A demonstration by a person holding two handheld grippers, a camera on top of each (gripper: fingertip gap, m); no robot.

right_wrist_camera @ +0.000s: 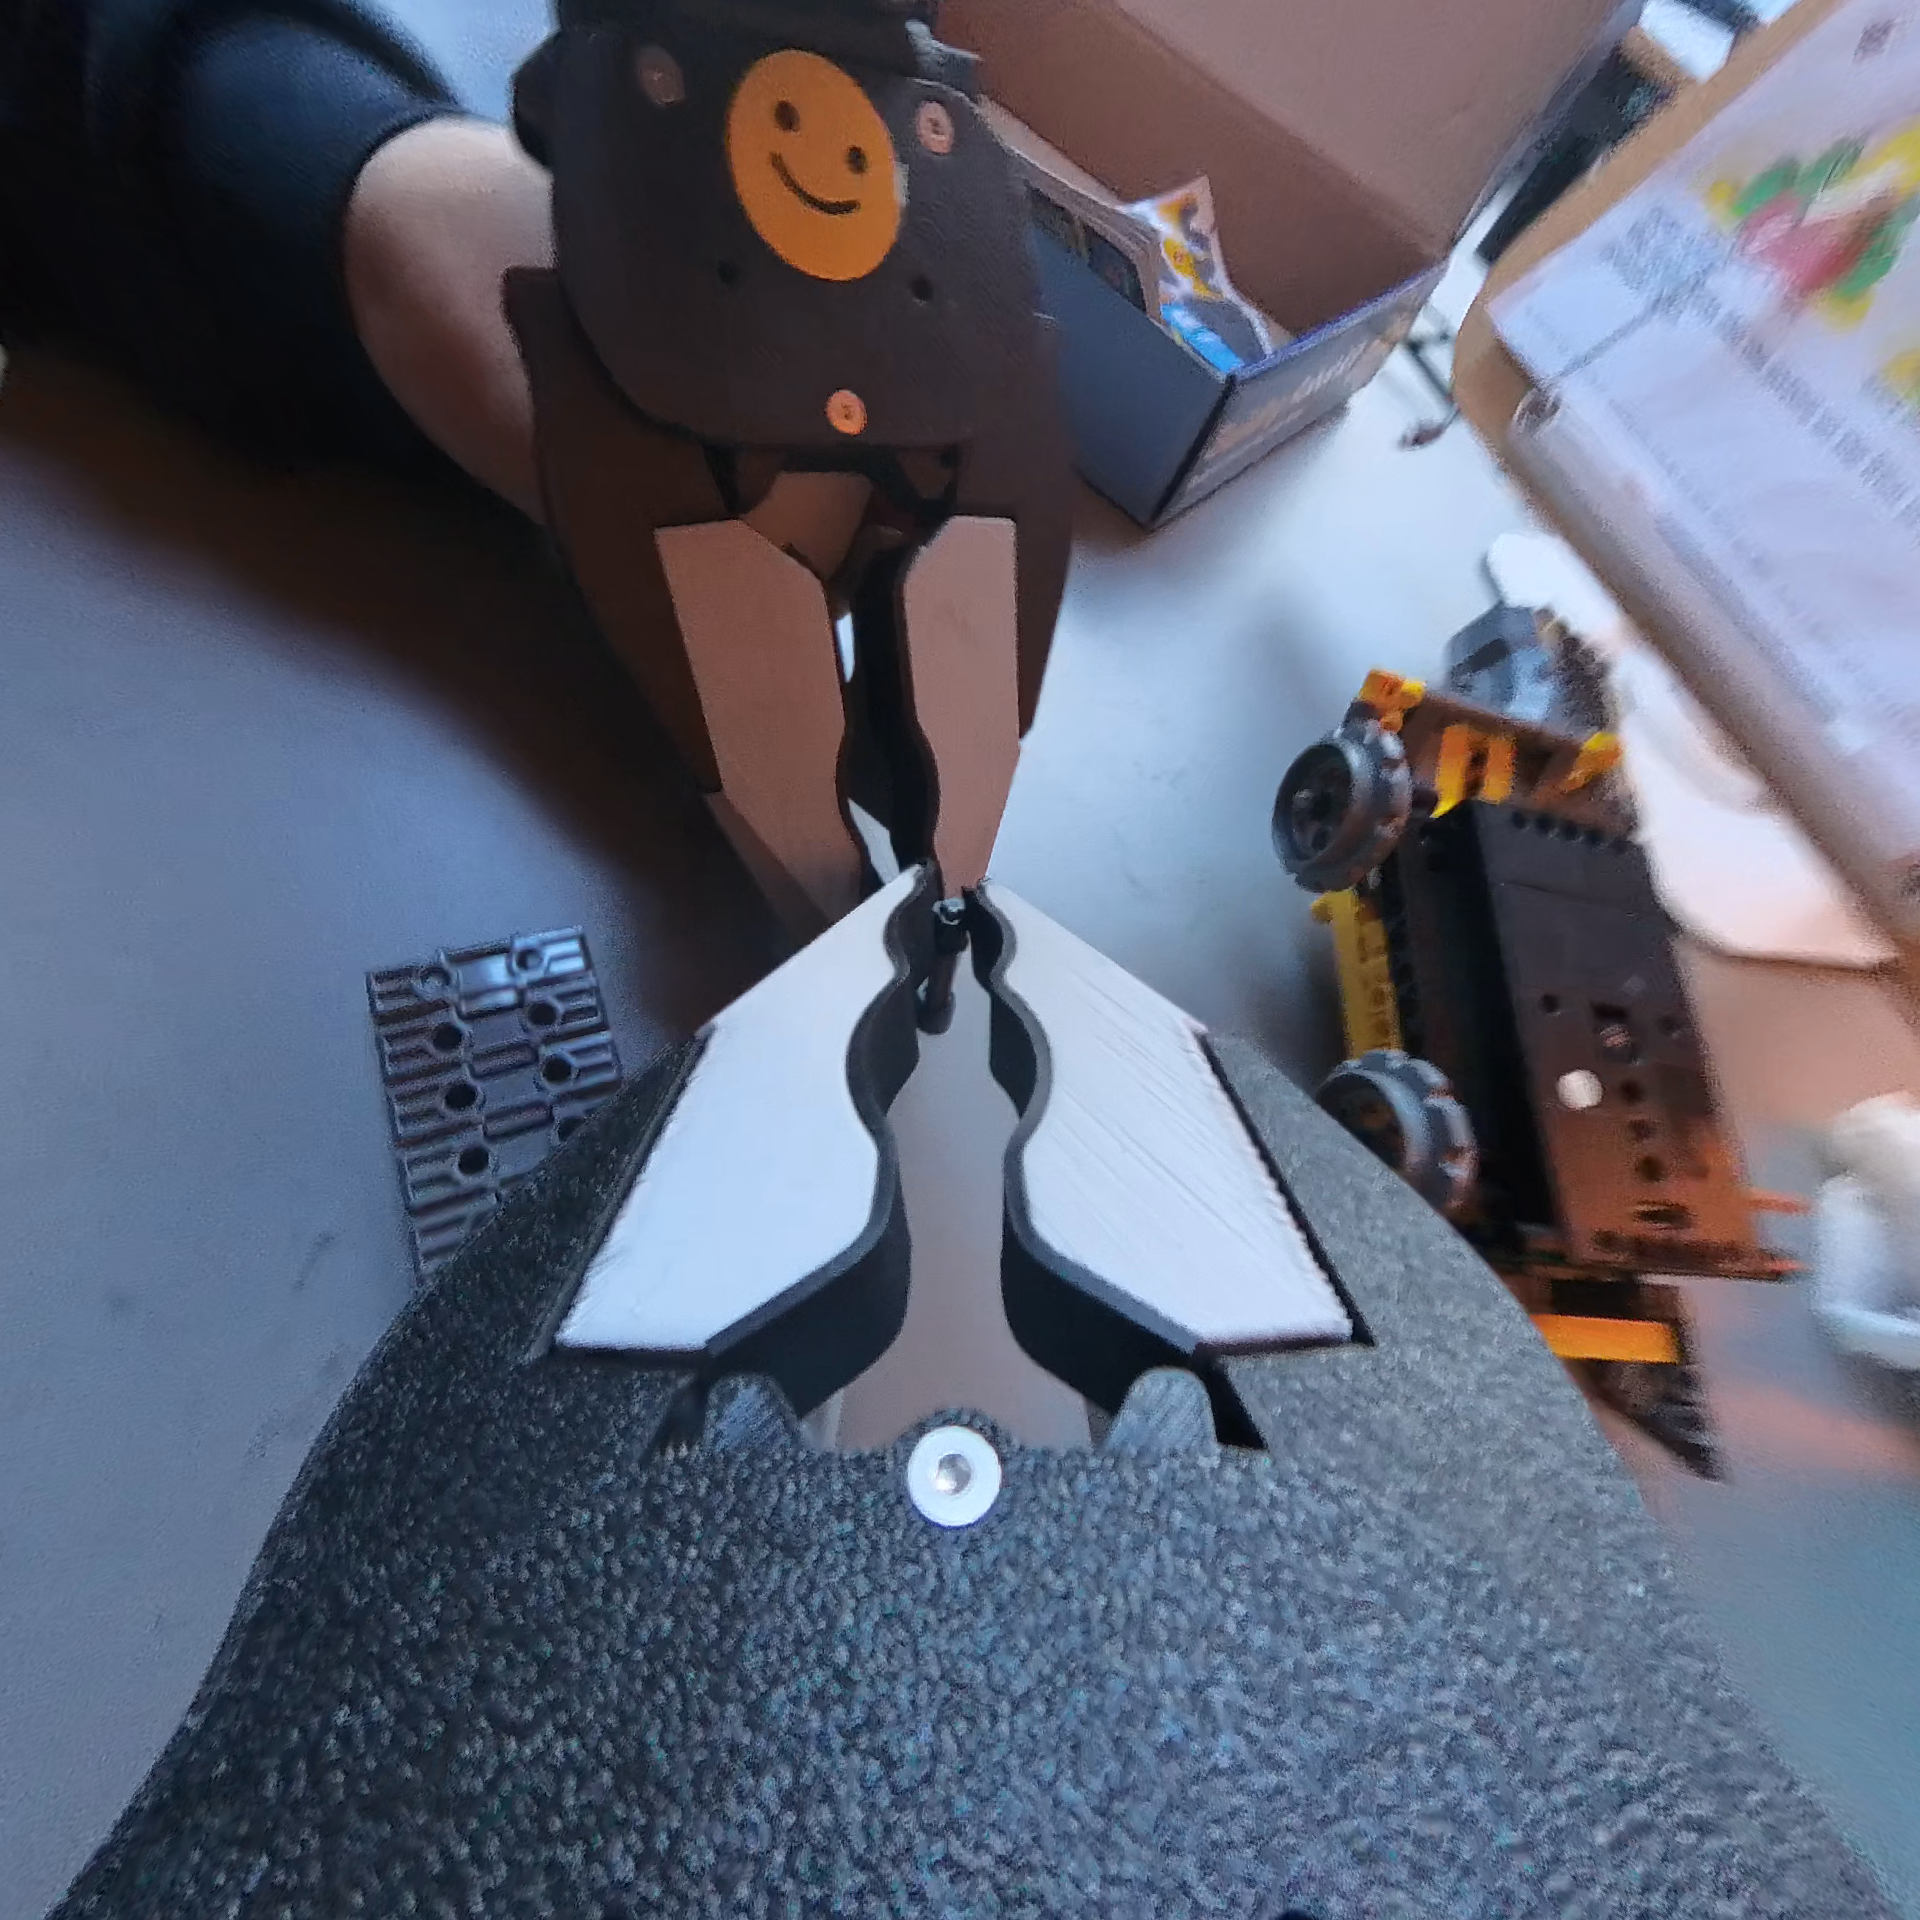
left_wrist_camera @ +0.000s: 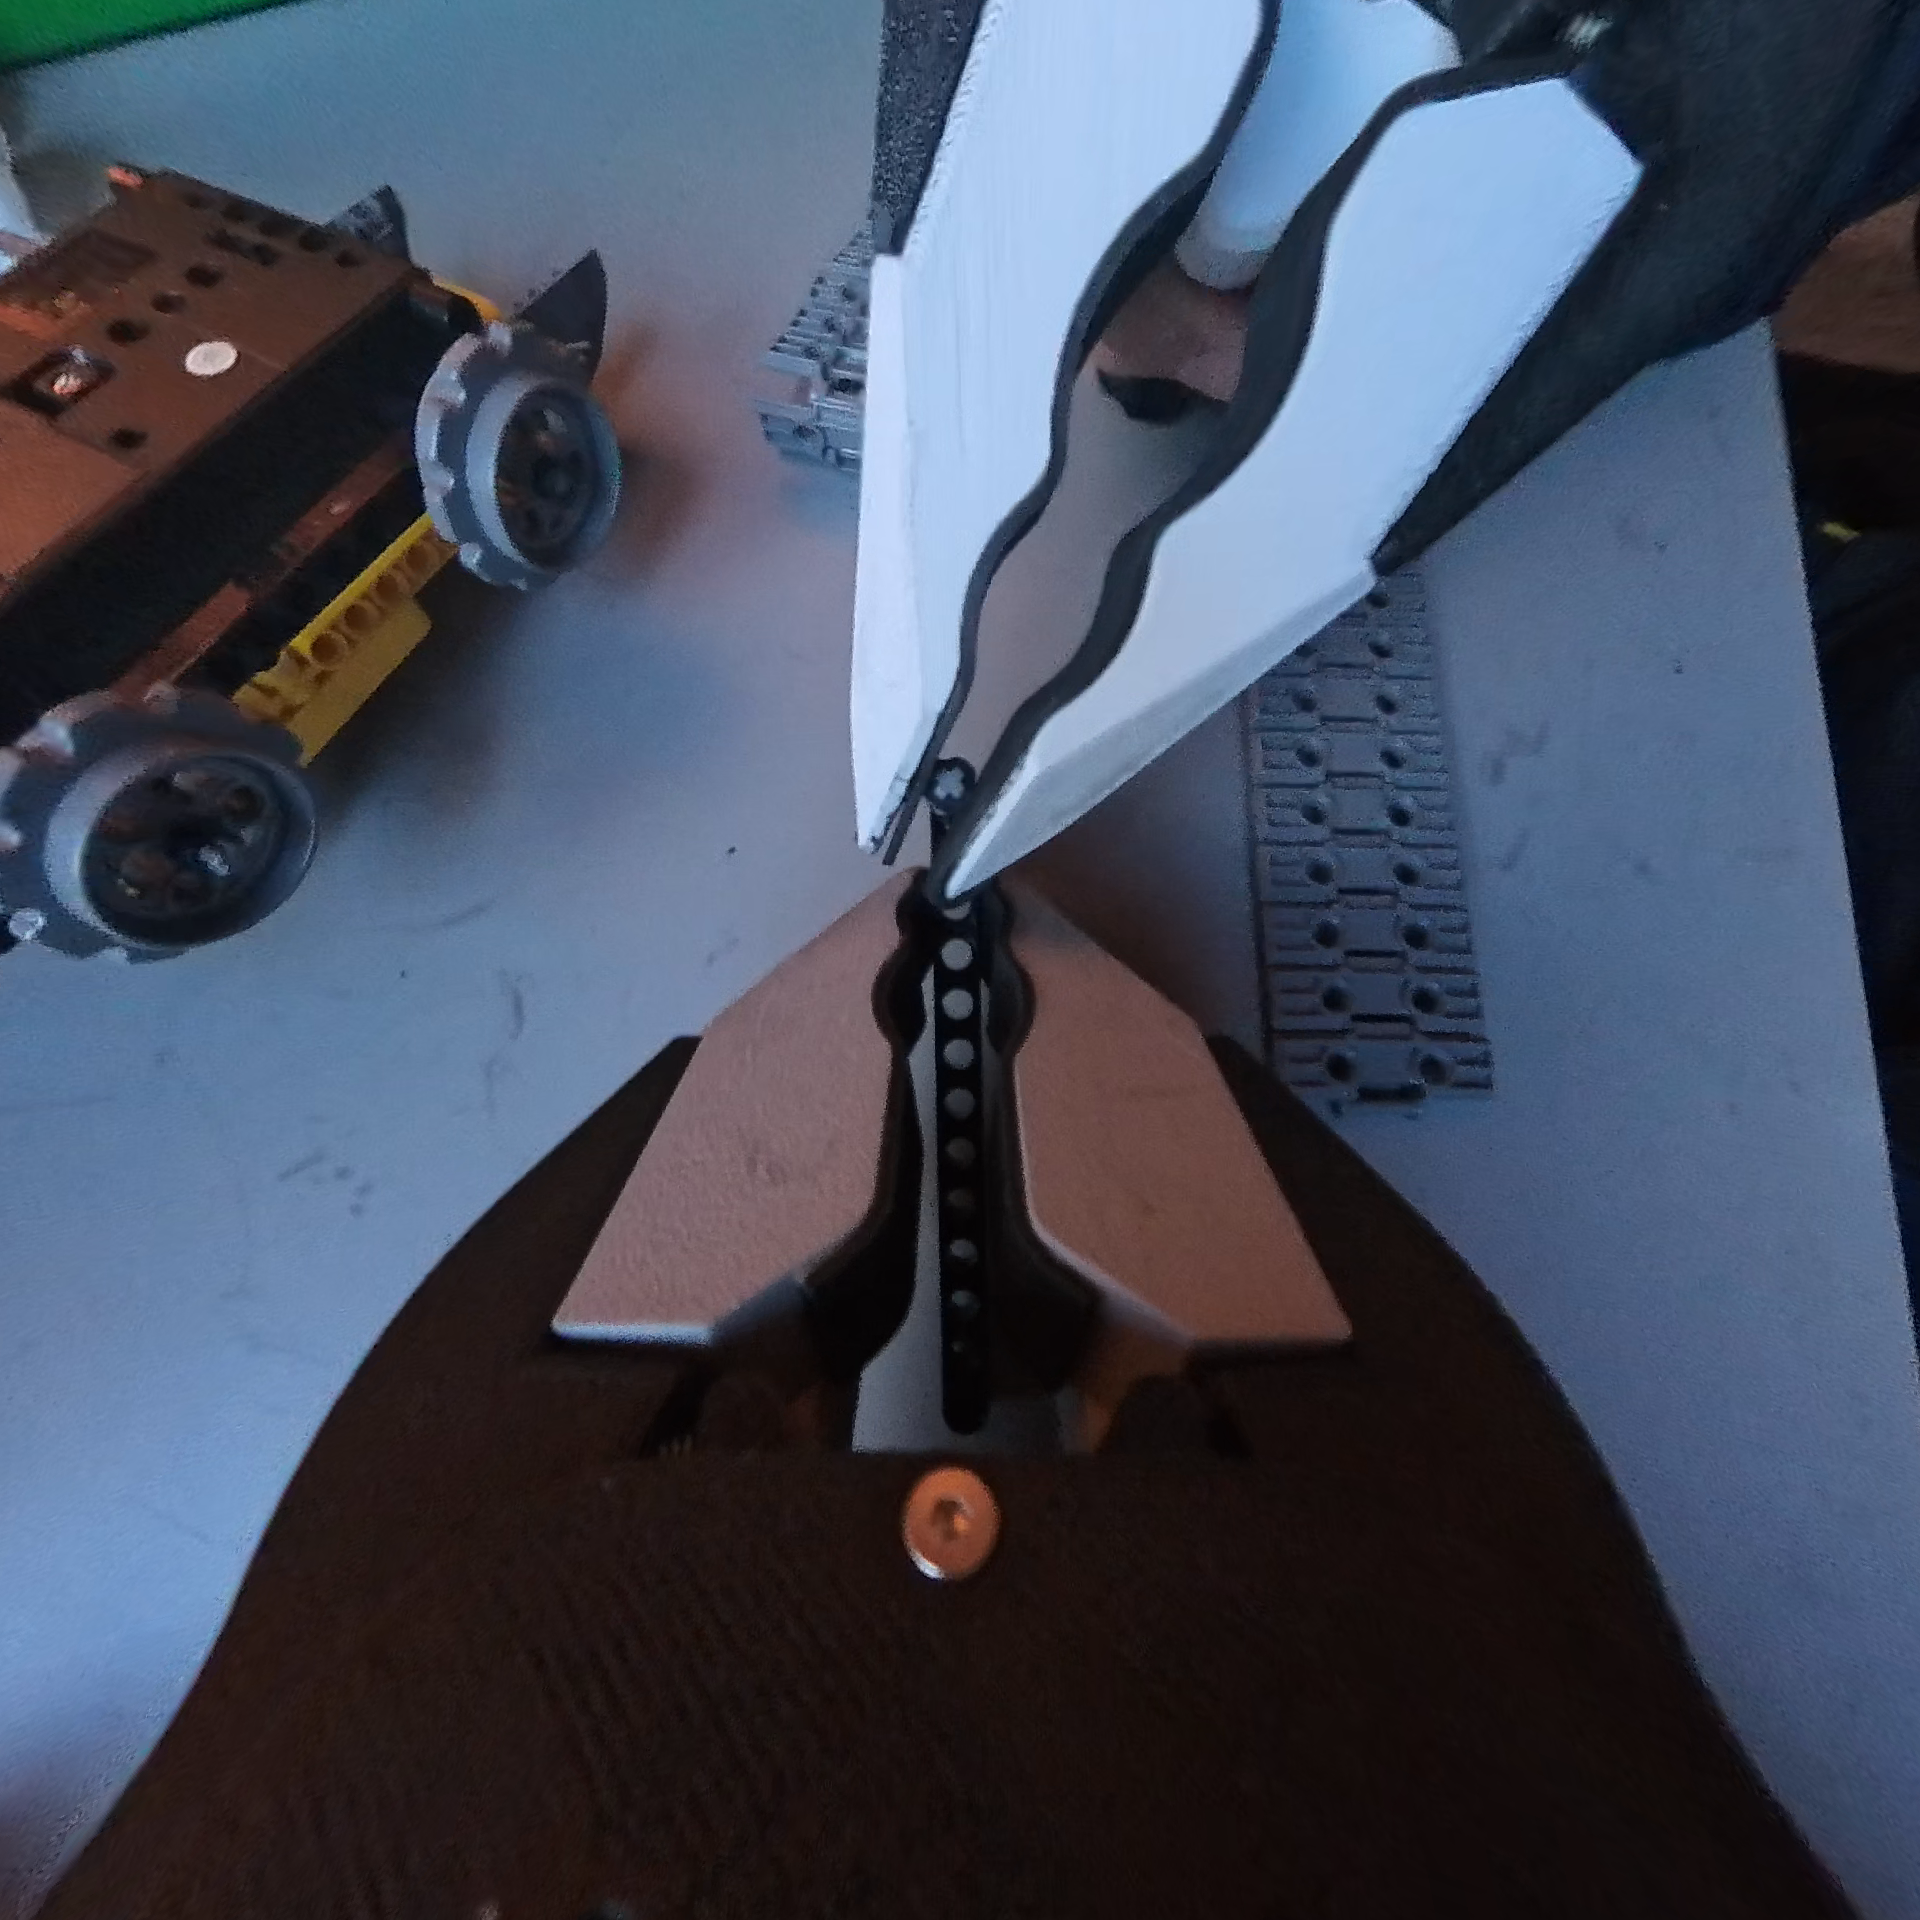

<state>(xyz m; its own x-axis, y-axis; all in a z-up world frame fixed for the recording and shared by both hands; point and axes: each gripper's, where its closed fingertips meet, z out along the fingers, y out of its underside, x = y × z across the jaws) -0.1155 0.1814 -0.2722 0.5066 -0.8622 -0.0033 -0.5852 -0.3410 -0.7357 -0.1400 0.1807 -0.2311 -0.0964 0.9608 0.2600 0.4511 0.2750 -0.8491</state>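
Note:
My left gripper (left_wrist_camera: 951, 906) has tan fingers and is shut on a long thin black beam with a row of holes (left_wrist_camera: 958, 1143), which lies lengthwise between its pads. My right gripper (left_wrist_camera: 925, 836) has white fingers and comes in from the top. It is shut on a small black pin (left_wrist_camera: 951, 781) right at the far end of the beam. In the right wrist view, my right gripper (right_wrist_camera: 948, 906) pinches that pin (right_wrist_camera: 940, 977) tip to tip with the left gripper (right_wrist_camera: 935, 862), which bears an orange smiley disc (right_wrist_camera: 812, 166).
A black and yellow toy vehicle with grey wheels (left_wrist_camera: 208, 468) (right_wrist_camera: 1538, 1039) sits on the grey table (left_wrist_camera: 520, 1143). Grey track strips lie nearby (left_wrist_camera: 1371, 883) (left_wrist_camera: 821, 364) (right_wrist_camera: 488, 1081). Cardboard boxes (right_wrist_camera: 1247, 125), a blue box (right_wrist_camera: 1226, 416) and a person's forearm (right_wrist_camera: 436, 312) stand behind.

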